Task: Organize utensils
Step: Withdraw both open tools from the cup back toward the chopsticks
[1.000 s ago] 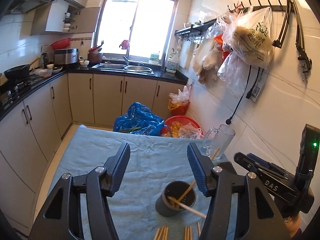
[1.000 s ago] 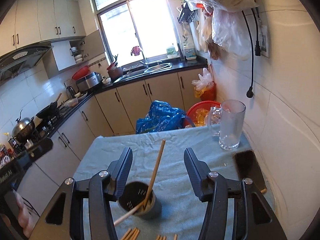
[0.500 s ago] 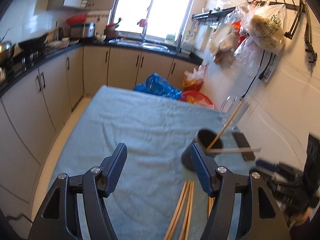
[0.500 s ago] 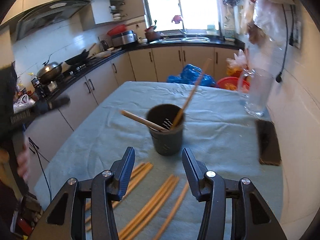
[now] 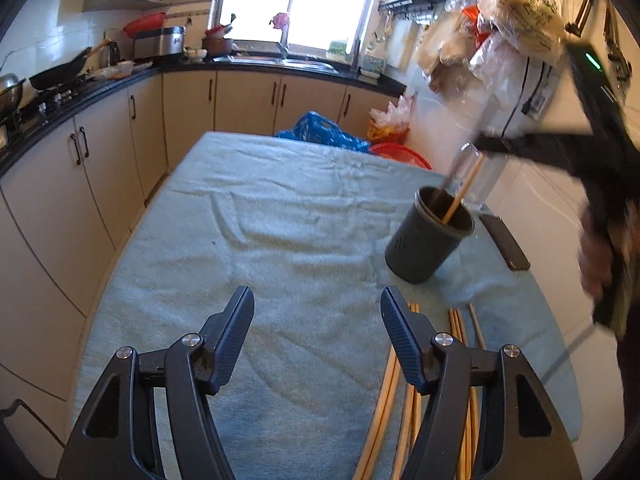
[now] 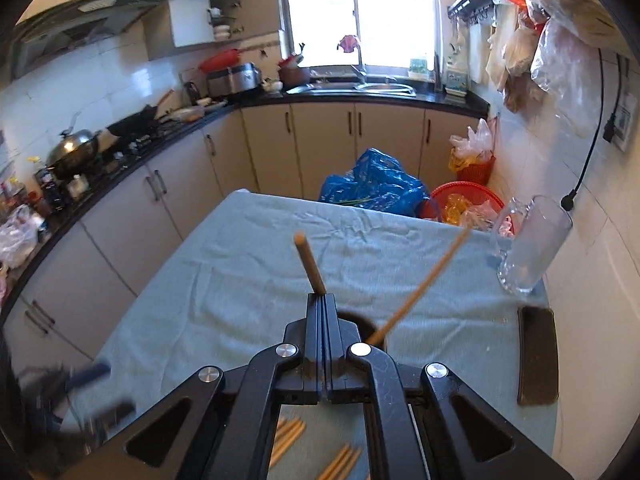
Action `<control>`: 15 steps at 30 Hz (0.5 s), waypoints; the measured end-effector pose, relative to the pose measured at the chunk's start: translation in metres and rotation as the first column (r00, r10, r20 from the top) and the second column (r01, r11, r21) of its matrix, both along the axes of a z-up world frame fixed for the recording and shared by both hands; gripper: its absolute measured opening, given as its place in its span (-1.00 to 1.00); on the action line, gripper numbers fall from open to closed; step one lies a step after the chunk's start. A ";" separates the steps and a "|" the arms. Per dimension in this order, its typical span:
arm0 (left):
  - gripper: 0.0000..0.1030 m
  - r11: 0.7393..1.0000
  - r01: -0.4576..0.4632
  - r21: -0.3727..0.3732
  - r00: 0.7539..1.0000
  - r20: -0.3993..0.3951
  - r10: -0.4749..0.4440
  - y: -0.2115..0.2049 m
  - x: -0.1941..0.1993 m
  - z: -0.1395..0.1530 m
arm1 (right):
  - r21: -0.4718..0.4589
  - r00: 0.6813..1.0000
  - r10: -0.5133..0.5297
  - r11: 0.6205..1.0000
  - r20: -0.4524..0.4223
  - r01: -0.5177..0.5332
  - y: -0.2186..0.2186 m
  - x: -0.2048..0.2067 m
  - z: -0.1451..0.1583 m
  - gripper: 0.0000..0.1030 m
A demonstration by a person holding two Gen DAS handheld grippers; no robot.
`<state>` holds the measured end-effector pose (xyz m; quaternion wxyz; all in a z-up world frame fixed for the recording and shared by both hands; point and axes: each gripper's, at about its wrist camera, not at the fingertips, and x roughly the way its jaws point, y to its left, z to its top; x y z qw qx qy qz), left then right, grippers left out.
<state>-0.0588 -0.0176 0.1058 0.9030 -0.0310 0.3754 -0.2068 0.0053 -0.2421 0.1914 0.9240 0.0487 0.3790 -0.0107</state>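
A pale blue cloth covers the desk. Left wrist view alone shows the whole dark cylindrical utensil holder; the left gripper hangs released before it, beside loose wooden chopsticks. The right gripper, just closed, clenches one wooden chopstick above the holder.

Utensil holder on the table cloth, loose chopsticks before it, phone right.
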 end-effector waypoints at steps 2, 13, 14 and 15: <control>0.26 1.000 0.015 -0.001 1.000 -0.021 -0.015 -0.006 0.002 -0.006 | -0.011 0.999 -0.014 1.000 -0.033 0.014 -0.001 0.025 -0.003 -0.97; 0.26 0.998 0.058 0.017 0.997 -0.054 -0.057 -0.027 0.004 -0.015 | -0.032 0.996 -0.090 0.995 0.030 0.091 -0.020 0.014 0.025 -0.12; 0.26 0.998 0.066 0.018 0.996 -0.061 -0.065 -0.028 0.004 -0.017 | -0.028 0.995 -0.094 0.995 0.027 0.095 -0.023 0.007 0.026 -0.11; 0.26 0.997 0.075 0.021 0.995 -0.068 -0.073 -0.031 0.004 -0.019 | -0.021 0.995 -0.100 0.995 0.019 0.100 -0.027 -0.003 0.027 -0.10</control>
